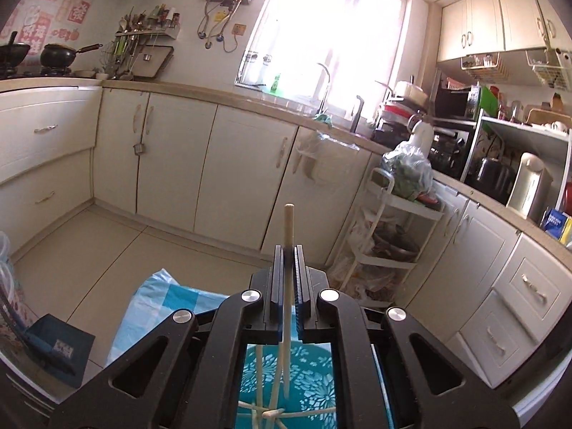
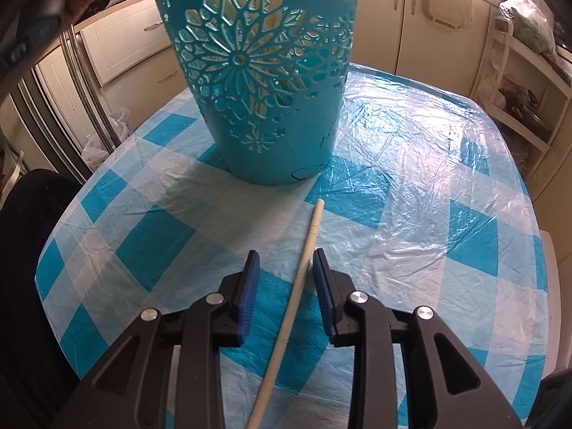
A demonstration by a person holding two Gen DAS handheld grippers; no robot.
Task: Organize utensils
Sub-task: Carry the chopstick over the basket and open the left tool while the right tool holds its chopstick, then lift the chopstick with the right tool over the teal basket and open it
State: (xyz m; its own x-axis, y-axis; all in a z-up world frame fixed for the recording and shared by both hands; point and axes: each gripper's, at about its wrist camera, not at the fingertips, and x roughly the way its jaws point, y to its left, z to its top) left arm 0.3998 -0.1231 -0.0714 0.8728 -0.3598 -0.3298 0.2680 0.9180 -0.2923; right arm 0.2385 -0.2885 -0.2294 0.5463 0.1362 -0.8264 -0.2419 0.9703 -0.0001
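- Bright window [image 1: 332,32], upper centre.
- Black wok [image 1: 59,55], upper left.
- White shelf trolley [image 1: 389,236], centre right.
- Blue-checked tablecloth [image 2: 411,193] across the right wrist view.

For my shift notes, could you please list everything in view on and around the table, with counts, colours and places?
Chopstick on the table: one, pale cream, lying between the right gripper's open jaws.
Held chopstick: one, pale cream, clamped upright.
Chopsticks in the basket: several, pale, crossed at its bottom.
Basket: one, teal with cut-out flowers, upright on the table.
Tablecloth: one, blue-and-white check, covering the table.
Cabinets: cream, under the counter.
Left gripper: black, shut on the held chopstick.
Right gripper: black with blue pads, open.
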